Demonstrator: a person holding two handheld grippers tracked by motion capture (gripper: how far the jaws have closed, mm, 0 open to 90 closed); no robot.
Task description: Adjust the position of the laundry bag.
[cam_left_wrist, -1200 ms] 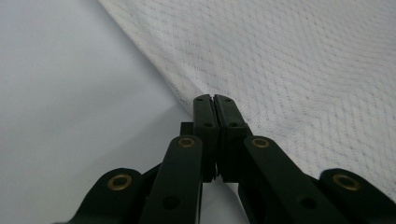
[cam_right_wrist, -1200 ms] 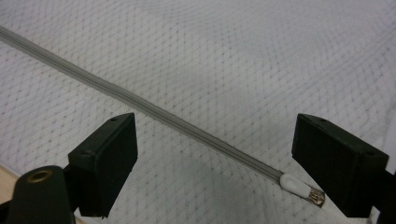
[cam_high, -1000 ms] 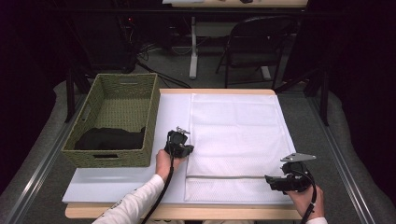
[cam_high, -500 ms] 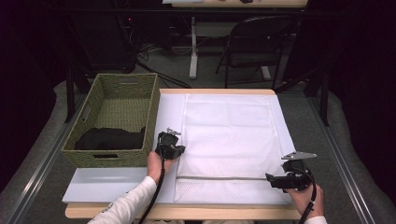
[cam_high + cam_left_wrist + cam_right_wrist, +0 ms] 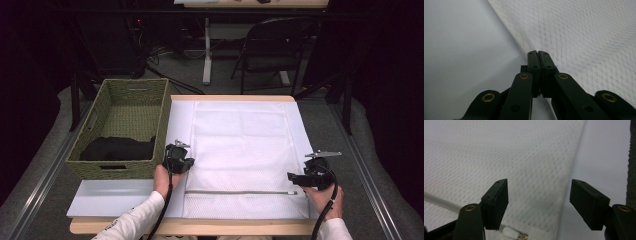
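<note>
A white mesh bag (image 5: 245, 140) lies flat on a white board (image 5: 125, 197), with a zipper (image 5: 240, 192) running across near its front. My left gripper (image 5: 186, 162) sits at the bag's left edge. In the left gripper view its jaws (image 5: 537, 53) are pressed together on that mesh edge (image 5: 524, 47). My right gripper (image 5: 292, 176) is at the bag's right edge, by the zipper's end. Its jaws (image 5: 539, 195) stand apart and have just been closing. The bag's mesh (image 5: 524, 170) and the zipper pull (image 5: 514, 235) lie under them, untouched.
A green woven basket (image 5: 125, 90) stands at the left of the board with a black cloth (image 5: 117, 148) inside, close to my left hand. A folding chair (image 5: 280, 45) and table legs stand beyond the far edge.
My left gripper has slid left toward the basket, and the bag's left edge has shifted with it. The right gripper has edged inward toward the zipper's end, its jaws narrower.
</note>
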